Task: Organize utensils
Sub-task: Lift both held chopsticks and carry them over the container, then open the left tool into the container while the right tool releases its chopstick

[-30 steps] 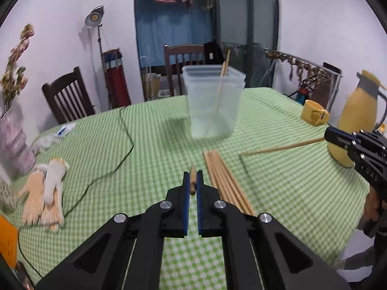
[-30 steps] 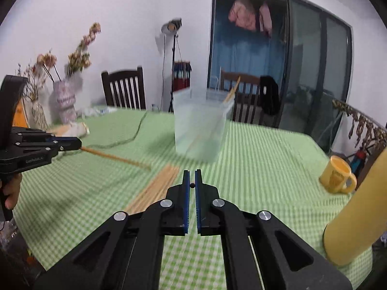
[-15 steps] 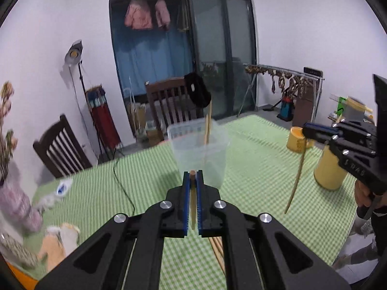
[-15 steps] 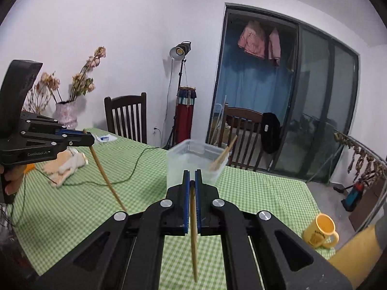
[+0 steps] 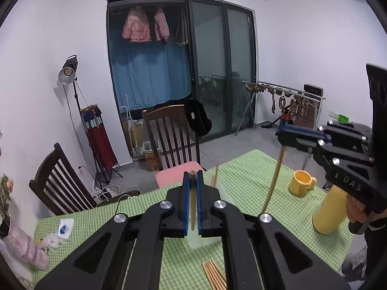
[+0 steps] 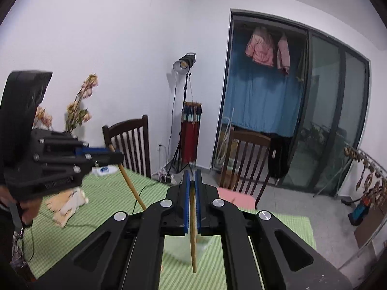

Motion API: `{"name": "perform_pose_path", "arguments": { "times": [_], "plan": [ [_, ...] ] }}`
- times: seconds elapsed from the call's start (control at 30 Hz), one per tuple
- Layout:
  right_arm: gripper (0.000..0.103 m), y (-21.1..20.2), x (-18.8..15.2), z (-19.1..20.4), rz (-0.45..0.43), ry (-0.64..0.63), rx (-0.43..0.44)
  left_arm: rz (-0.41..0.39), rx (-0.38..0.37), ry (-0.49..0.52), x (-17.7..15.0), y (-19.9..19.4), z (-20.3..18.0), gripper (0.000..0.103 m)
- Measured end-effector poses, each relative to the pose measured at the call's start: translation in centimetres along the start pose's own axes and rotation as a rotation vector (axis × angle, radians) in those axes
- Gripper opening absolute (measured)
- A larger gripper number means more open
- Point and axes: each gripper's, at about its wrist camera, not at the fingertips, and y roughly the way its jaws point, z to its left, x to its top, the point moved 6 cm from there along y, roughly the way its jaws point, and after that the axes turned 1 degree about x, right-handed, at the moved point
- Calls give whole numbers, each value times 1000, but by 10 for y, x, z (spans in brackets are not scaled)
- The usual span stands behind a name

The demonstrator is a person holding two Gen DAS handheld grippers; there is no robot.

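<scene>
- Your left gripper (image 5: pixel 192 181) is clamped tight on a chopstick (image 5: pixel 192 207), which hangs down between the blue pads above the green checked table (image 5: pixel 244 176).
- Your right gripper (image 6: pixel 192 181) is closed just as tight on a second chopstick (image 6: pixel 193 236), its loose end dangling over the clear container (image 6: pixel 191 249).
- From the left camera, the container (image 5: pixel 205 236) sits under your gripper, one chopstick standing in it.
- The remaining chopsticks (image 5: pixel 214 275) lie bundled on the table, near its closer edge.
- The yellow mug (image 5: pixel 301 183) and yellow flask (image 5: pixel 329 213) stand off to the right.
</scene>
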Motion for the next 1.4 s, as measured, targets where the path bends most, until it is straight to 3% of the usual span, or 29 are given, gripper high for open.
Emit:
{"name": "perform_pose_path", "arguments": {
  "times": [0.17,0.3,0.53,0.67,0.8,1.03,1.1,1.13,1.23,1.4],
  "plan": [
    [4,38,23,-19,-8,41,12,-3,-23,-49,22,34,14,2],
    [4,76,21,-34,14,89,25,35,-52,-96,16,83,25,2],
    [4,158,-49,-53,204,142,30,166,-119,-182,-34,181,39,2],
    [4,180,-85,-62,281,172,50,211,-156,-227,-59,218,50,2],
    [4,201,-109,-65,369,187,41,273,-212,-337,-83,252,57,2],
    [5,222,-112,-85,412,251,-31,313,-182,-400,-92,285,71,4],
    [6,224,-116,-90,426,246,-70,334,-170,-427,-96,287,80,19],
    [12,222,-116,-89,425,241,-66,326,-160,-447,-98,285,85,30],
    [41,212,-115,-92,404,229,-82,311,-157,-442,-97,274,92,31],
    [41,190,-104,-98,375,249,-98,294,-117,-422,-88,244,95,38]
  ]
}}
